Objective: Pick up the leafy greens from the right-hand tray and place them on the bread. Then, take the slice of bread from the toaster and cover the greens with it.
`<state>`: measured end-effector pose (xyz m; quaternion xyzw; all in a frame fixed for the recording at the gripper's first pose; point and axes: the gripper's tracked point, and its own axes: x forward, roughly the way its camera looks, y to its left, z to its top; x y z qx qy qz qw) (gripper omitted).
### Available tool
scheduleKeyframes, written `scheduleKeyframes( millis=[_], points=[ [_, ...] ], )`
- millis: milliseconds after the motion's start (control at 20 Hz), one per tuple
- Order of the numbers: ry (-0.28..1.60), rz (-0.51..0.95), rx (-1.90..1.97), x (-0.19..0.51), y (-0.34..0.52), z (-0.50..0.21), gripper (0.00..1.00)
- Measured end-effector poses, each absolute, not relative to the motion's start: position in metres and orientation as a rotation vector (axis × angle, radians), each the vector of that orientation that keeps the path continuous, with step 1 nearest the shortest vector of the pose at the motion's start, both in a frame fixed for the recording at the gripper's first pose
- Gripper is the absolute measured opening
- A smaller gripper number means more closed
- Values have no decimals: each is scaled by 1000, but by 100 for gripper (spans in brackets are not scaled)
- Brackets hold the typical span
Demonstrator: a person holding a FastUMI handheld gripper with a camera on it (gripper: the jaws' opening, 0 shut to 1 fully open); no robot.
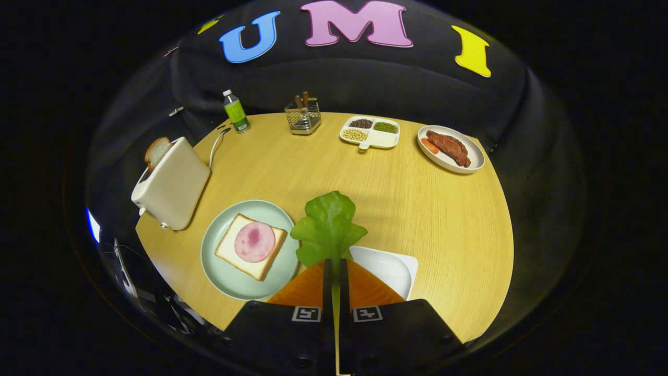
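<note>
My gripper (335,269) is shut on the stem of the leafy greens (327,227), which stick out ahead of the orange fingers (308,288), lifted above the table. Under the fingers and slightly right lies the white square tray (392,269). Left of the greens sits a pale green plate (225,271) holding a slice of bread (250,263) topped with a round pink ham slice (254,241). Further left stands the cream toaster (172,184), tilted in the view, with a second slice of bread (156,151) poking from its slot.
On the round wooden table (443,224), at the far side: a green-labelled bottle (236,111), a wire caddy with utensils (303,117), a divided white dish of beans and grains (370,131), and a white plate with cooked meat (451,148). The toaster's white cord (216,143) trails behind it.
</note>
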<state>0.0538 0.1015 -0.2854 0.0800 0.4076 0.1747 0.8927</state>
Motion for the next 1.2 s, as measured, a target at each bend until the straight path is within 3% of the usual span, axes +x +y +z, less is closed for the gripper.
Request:
scheduleKeyframes(
  millis=[300, 800, 850, 900, 1150, 1200],
  points=[
    [813, 456, 93, 51, 166, -241, 8],
    [851, 532, 40, 47, 255, -238, 9],
    [843, 521, 34, 50, 257, -239, 12],
    [833, 498, 20, 55, 255, -240, 27],
    [822, 419, -15, 65, 246, -245, 72],
    [818, 415, -8, 66, 247, -244, 71]
  ],
)
